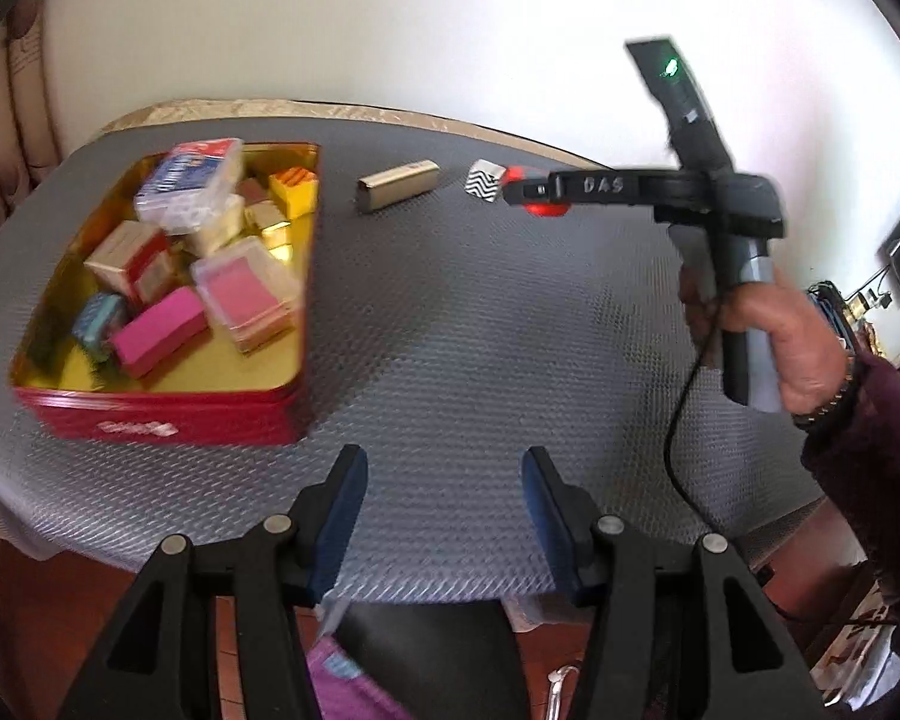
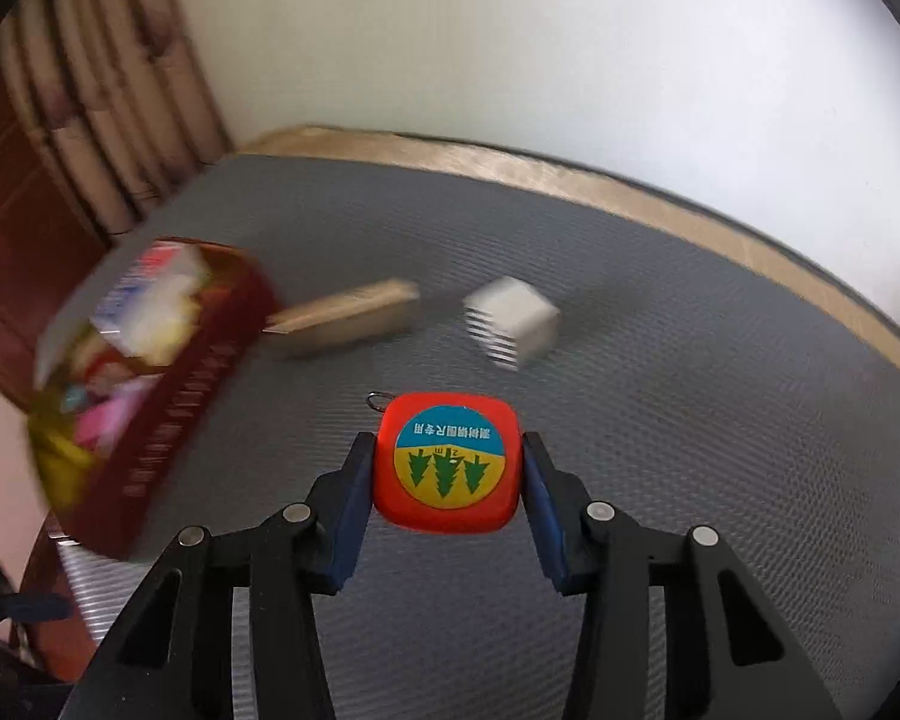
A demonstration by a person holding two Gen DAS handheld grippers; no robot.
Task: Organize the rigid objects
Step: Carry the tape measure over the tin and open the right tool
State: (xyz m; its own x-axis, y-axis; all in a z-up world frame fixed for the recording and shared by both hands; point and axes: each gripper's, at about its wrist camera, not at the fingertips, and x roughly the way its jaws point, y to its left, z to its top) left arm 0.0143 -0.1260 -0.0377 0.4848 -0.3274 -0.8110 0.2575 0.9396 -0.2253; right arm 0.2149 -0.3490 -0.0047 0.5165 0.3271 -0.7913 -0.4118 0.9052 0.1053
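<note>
A red tin (image 1: 168, 420) with a gold inside holds several small boxes at the table's left; it also shows blurred in the right wrist view (image 2: 168, 408). A gold box (image 1: 397, 185) and a zigzag-patterned cube (image 1: 484, 180) lie behind it on the mat; the right wrist view shows the gold box (image 2: 348, 315) and the cube (image 2: 513, 321) too. My right gripper (image 2: 447, 474) is shut on a red tape measure (image 2: 447, 462), also seen in the left wrist view (image 1: 540, 207). My left gripper (image 1: 444, 501) is open and empty over the mat's near edge.
A grey textured mat (image 1: 480, 330) covers the table, with a beige border (image 1: 390, 114) at the far edge by the white wall. A padded headboard (image 2: 108, 120) stands at the left. A cable (image 1: 681, 420) hangs from the right gripper's handle.
</note>
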